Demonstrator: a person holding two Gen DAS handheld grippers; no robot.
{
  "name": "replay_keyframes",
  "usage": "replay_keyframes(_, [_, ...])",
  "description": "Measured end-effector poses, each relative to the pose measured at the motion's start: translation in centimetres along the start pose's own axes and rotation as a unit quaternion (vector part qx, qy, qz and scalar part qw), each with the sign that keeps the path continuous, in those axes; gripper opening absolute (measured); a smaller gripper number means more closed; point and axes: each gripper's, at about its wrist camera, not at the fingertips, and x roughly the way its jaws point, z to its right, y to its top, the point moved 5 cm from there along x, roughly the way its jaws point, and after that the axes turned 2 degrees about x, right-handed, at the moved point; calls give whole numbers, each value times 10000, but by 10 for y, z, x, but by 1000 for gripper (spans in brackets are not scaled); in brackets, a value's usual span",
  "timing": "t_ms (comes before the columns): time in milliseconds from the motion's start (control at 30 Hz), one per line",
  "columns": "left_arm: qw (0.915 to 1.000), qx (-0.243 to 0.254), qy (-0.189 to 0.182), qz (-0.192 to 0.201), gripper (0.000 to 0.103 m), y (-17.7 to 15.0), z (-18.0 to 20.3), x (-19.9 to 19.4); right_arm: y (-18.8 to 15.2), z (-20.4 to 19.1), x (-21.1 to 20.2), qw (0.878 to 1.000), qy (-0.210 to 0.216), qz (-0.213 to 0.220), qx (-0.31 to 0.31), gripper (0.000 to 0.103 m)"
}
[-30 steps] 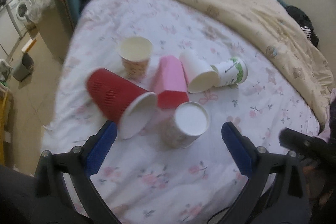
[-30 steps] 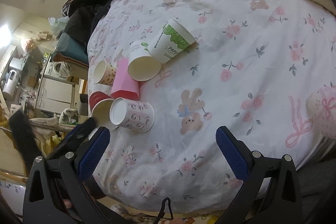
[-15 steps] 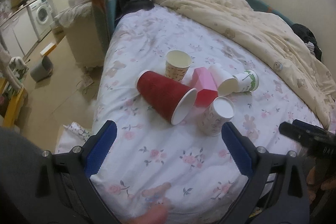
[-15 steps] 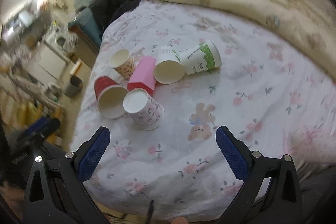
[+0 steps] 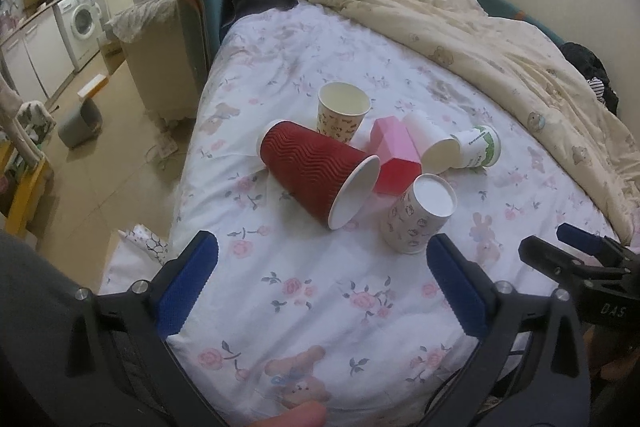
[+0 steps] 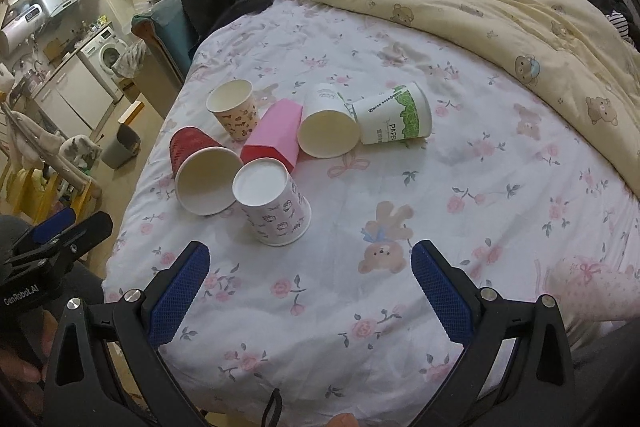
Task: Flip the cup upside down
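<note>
Blue-padded left claw (image 5: pixel 322 285), right claw (image 6: pixel 310 293) wide, empty.

the pink carton (image 5: pixel 394 155) hides the lower side of the plain white cup (image 5: pixel 430 141), and the red ribbed cup (image 5: pixel 316 173) covers the foot of the upright patterned cup (image 5: pixel 342 113). the print on the green-banded cup (image 6: pixel 394 119) is too small to read beyond a few letters. the right gripper (image 5: pixel 576 259) is cut off by the left wrist view's right edge, and the left gripper (image 6: pixel 60 239) is cut off by the right wrist view's left edge.
</note>
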Motion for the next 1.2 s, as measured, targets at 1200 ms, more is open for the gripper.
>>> replay_keyframes(1200, [9999, -22, 9, 132, 103, 3, 2, -4, -1, -3, -3, 10000, -2, 41, -47, 103])
